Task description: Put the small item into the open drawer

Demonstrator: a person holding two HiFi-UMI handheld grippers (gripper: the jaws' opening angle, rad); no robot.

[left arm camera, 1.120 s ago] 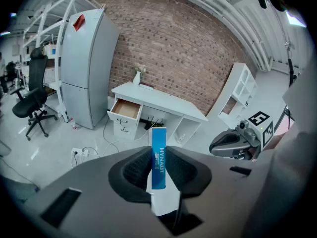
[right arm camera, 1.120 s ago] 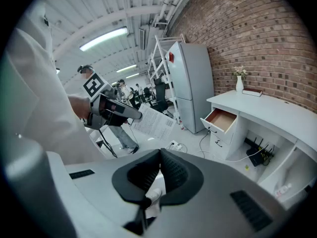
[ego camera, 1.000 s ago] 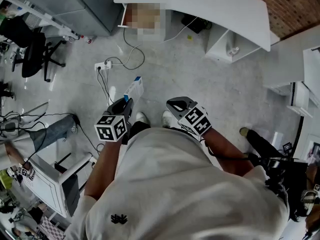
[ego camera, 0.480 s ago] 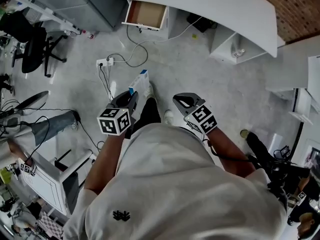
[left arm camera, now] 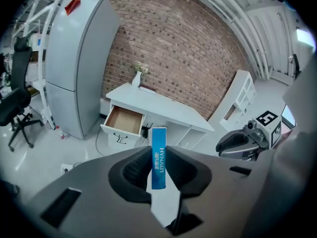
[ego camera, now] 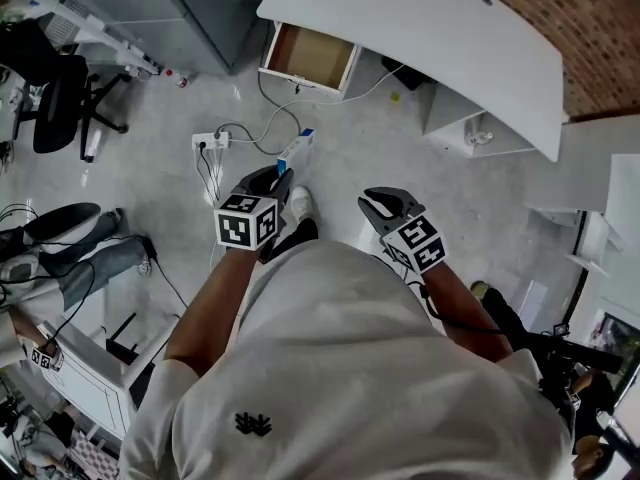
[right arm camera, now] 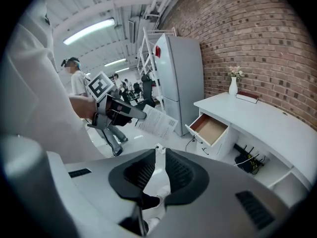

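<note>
Head view: the left gripper [ego camera: 277, 176] carries a slim blue-and-white carton [ego camera: 297, 149], well short of the white desk's [ego camera: 420, 18] open drawer [ego camera: 312, 56] (bare brown bottom, nothing inside).
Left gripper view: both jaws press the carton's faces; its blue edge reads HYNAUT.
Right gripper view: the right gripper [right arm camera: 157, 150] stands a slit apart, empty; only this view shows the carton's printed white side.
</note>
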